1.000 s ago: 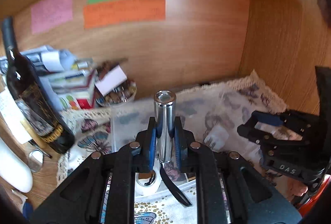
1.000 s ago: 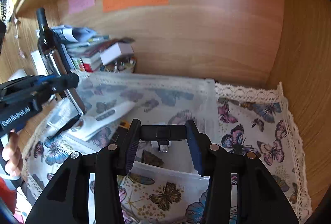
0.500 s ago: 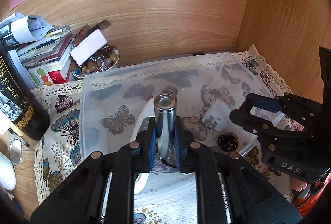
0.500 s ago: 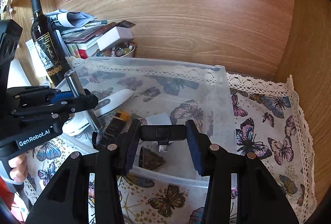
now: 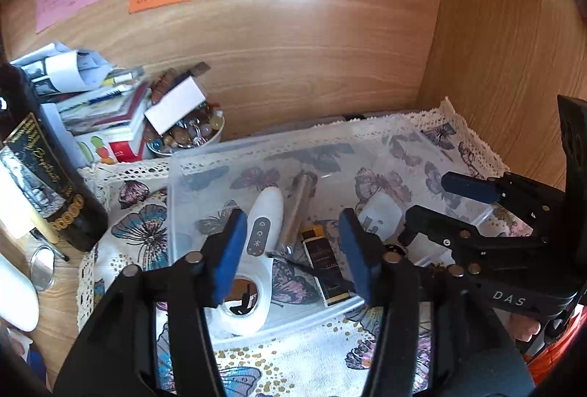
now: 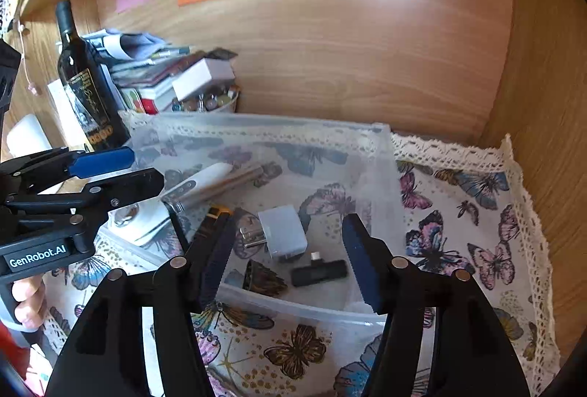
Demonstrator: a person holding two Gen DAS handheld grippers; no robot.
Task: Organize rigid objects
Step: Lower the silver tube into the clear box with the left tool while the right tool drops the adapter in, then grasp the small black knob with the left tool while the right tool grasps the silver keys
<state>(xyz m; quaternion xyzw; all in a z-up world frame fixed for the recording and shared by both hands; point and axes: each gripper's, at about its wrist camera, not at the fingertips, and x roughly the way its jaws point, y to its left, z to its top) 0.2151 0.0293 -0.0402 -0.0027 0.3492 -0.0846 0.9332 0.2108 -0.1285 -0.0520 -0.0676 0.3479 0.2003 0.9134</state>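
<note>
A clear plastic bin sits on a butterfly cloth. In it lie a silver metal cylinder, a white handheld device, a white charger plug, a black USB adapter, a dark oblong box and a dark ridged piece. My left gripper is open and empty above the bin's left part. My right gripper is open and empty above the adapter.
A wine bottle stands at the left. Behind it are stacked books and papers and a bowl of beads. Wooden walls close the back and right. The cloth's right part lies beside the bin.
My left gripper opened and the silver cylinder now lies in the bin. My right gripper opened and the black adapter now lies in the bin.
</note>
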